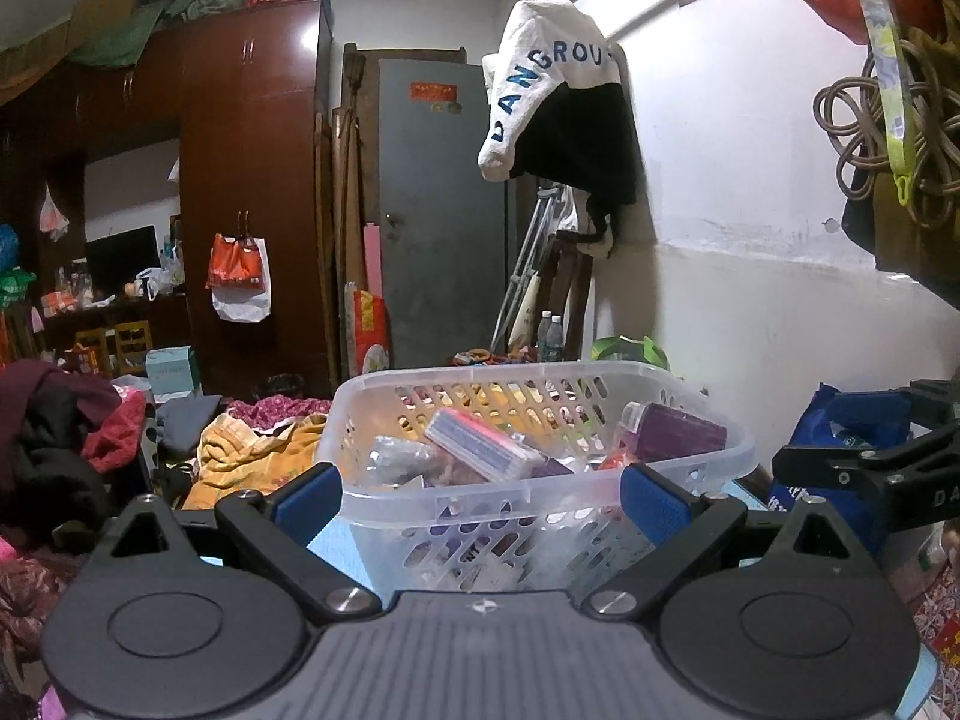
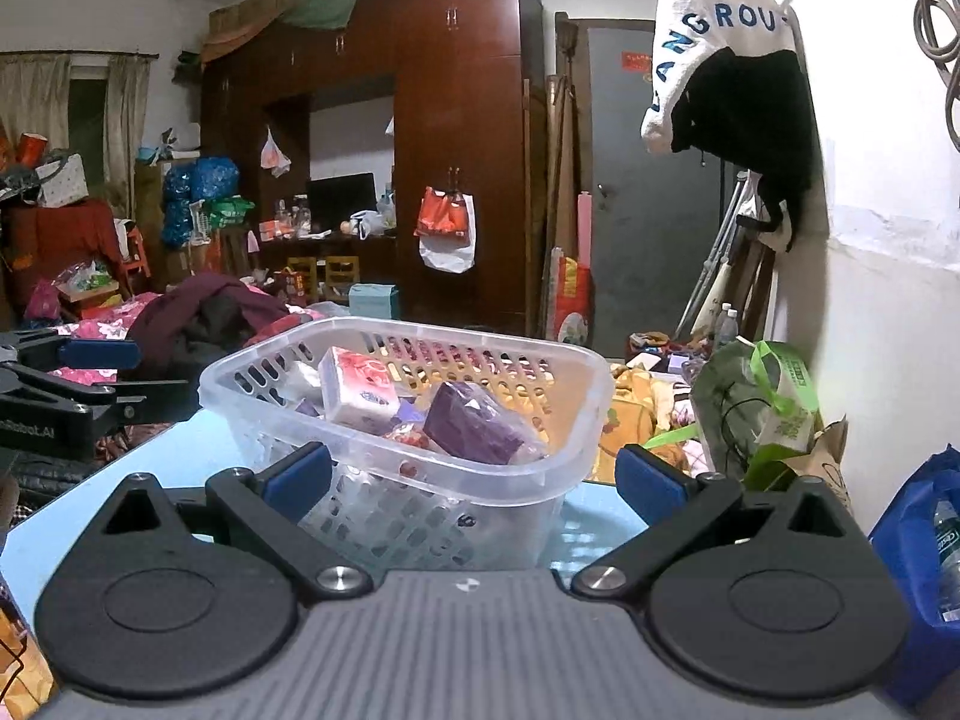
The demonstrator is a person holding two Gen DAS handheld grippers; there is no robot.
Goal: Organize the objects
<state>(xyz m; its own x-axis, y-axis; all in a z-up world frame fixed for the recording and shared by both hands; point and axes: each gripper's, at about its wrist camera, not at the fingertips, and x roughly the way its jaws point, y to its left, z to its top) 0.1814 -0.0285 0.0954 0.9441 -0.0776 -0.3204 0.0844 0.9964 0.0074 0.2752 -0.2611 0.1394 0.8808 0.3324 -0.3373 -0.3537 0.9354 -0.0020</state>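
- A clear plastic basket (image 1: 534,480) is seen on the light blue table (image 2: 180,456), directly ahead of both tools
- The left tool (image 1: 480,501) is held wide, with nothing gripped; its blue pads flank the basket's near wall
- The right tool (image 2: 474,474) is likewise spread wide and empty
- A purple packet (image 2: 474,426) and a pink-and-white tissue pack (image 2: 360,387) are seen lying inside the basket

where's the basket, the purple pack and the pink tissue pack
basket (image 2: 591,387): right wrist view, on its right rim.
purple pack (image 2: 474,423): right wrist view, on its front face.
pink tissue pack (image 2: 360,387): right wrist view, on its front face.
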